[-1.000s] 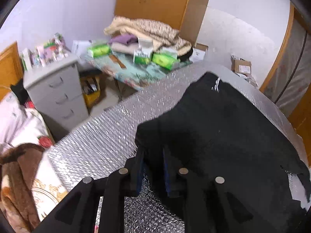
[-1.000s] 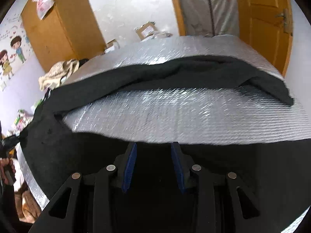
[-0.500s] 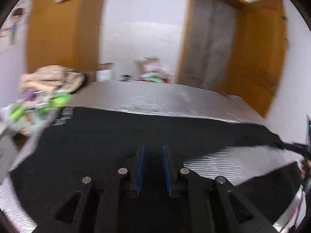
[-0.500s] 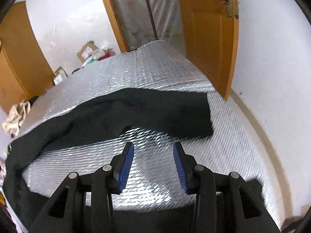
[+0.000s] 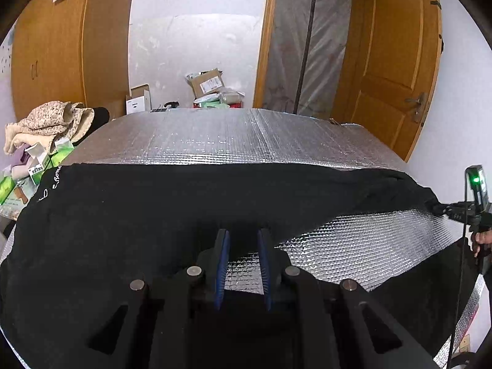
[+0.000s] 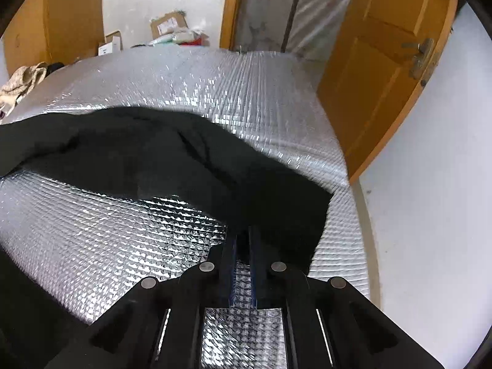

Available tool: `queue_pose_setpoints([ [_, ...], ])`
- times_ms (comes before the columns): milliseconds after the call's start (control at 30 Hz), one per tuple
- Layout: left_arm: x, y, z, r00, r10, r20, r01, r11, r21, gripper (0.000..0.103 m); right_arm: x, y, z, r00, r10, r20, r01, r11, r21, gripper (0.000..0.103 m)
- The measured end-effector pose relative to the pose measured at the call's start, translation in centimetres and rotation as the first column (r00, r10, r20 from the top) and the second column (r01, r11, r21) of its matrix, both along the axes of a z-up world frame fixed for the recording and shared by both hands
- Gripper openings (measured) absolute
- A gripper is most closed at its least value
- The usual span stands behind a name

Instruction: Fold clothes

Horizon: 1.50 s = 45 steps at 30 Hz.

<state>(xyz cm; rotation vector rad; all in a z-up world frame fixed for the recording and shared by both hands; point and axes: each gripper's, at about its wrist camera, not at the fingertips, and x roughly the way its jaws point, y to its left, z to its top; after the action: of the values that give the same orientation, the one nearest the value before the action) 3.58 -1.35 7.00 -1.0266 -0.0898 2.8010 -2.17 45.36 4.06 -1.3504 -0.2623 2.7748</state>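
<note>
Left wrist view: one black garment (image 5: 147, 209) lies spread across a silver quilted surface (image 5: 233, 135), its long upper edge running from the left rim to the far right, where it narrows to a point. White lettering shows on its left end. The left gripper (image 5: 243, 236) sits low over the cloth near the garment's lower edge; its two blue-padded fingers (image 5: 222, 261) stand a moderate gap apart with foil visible between them, and nothing is clamped. At the far right the right gripper (image 5: 436, 207) meets the narrow tip of the garment, with a green-lit device above it and part of a hand (image 5: 482, 238) behind. Beyond the surface stand two cardboard boxes (image 5: 206, 83), one open and holding packets, and a pile of beige cloth (image 5: 46, 123) above several green packs (image 5: 58, 156) at the left. One wooden door (image 5: 396, 61) stands open.

Right wrist view: the same garment (image 6: 153, 160) curves across the surface (image 6: 215, 86) from the left edge down to the right gripper (image 6: 242, 236). Its fingers (image 6: 254, 264) are drawn almost together, leaving a thin slit, and pinch the garment's dark end at their tips. The gripper points forward and slightly down, close to the surface's right edge.
</note>
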Motion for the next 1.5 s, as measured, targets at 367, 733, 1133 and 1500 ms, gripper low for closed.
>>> queue_pose_setpoints([
  [367,0.0,-0.5,-1.4,0.999,0.010,0.035,-0.011,1.000,0.016,0.019,3.9,6.1,1.0,0.996,-0.045,0.073,0.051,0.995,-0.086,0.031],
  [733,-0.5,2.1,-0.4,0.999,-0.043,0.018,0.043,0.999,0.012,0.019,-2.1,9.1,-1.0,0.980,-0.168,0.110,0.189,0.956,-0.226,0.043],
  [1133,-3.3,5.7,0.7,0.996,-0.085,0.001,0.085,0.996,-0.016,0.019,-9.4,9.4,1.4,0.973,-0.228,0.020,0.229,0.961,-0.153,0.003],
  [1500,-3.0,3.5,-0.9,0.997,-0.059,0.042,0.061,0.998,-0.033,0.020,-6.5,1.5,3.4,0.996,0.083,-0.019,-0.085,0.971,-0.224,0.034],
])
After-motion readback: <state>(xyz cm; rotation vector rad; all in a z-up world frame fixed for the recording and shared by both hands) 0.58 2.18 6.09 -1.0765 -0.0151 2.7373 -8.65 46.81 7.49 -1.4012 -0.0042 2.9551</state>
